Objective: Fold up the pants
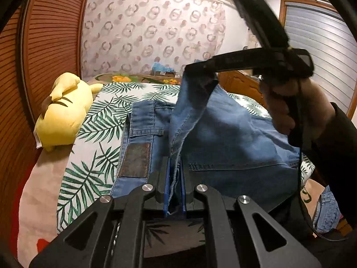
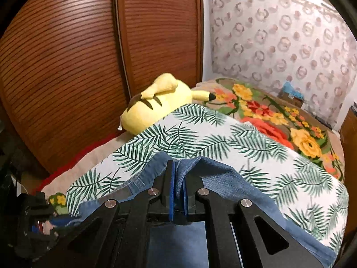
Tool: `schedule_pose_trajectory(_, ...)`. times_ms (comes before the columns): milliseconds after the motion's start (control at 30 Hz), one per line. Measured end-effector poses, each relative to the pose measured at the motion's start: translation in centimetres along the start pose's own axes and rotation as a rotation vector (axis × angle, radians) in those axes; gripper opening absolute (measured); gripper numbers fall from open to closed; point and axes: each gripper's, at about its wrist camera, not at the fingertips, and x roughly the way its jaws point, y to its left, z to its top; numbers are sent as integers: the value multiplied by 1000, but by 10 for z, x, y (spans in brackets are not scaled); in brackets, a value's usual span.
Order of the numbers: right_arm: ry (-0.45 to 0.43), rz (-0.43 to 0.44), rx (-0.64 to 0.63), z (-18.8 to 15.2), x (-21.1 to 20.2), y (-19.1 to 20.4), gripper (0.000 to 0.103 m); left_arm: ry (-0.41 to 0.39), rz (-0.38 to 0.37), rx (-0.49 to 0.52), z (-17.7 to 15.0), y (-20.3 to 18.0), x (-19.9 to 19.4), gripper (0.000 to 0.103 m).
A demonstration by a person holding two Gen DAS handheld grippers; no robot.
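Both grippers' fingers were clamped on denim: the left gripper (image 1: 175, 192) pinched a seam edge, the right gripper (image 2: 177, 197) a raised fold. The pants (image 1: 223, 134) lay on the leaf-print bedspread (image 2: 223, 138), mid-fold, flattening left.

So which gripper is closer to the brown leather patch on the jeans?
Left. The left gripper grips denim right beside the leather patch; the right gripper holds jeans fabric raised, farther away.

Blue denim pants (image 1: 234, 138) on leaf-print bedspread, waistband flat, one part lifted and draped
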Motion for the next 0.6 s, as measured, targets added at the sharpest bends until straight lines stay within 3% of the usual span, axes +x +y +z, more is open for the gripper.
schedule_pose_trajectory(233,62,57,52,7,39,-4,6,28,13,0,-6,2,2,9)
schedule_pose_trajectory(367,55,55,71,6,45,-8,6,34,15,-13,-8,3,4,10)
schedule_pose_trajectory(500,46,46,70,5,40,-8,23,35,15,-12,-7,2,4,10)
schedule_pose_trajectory(600,13,46,68,2,29,-6,30,45,28,-4,-5,1,6,10)
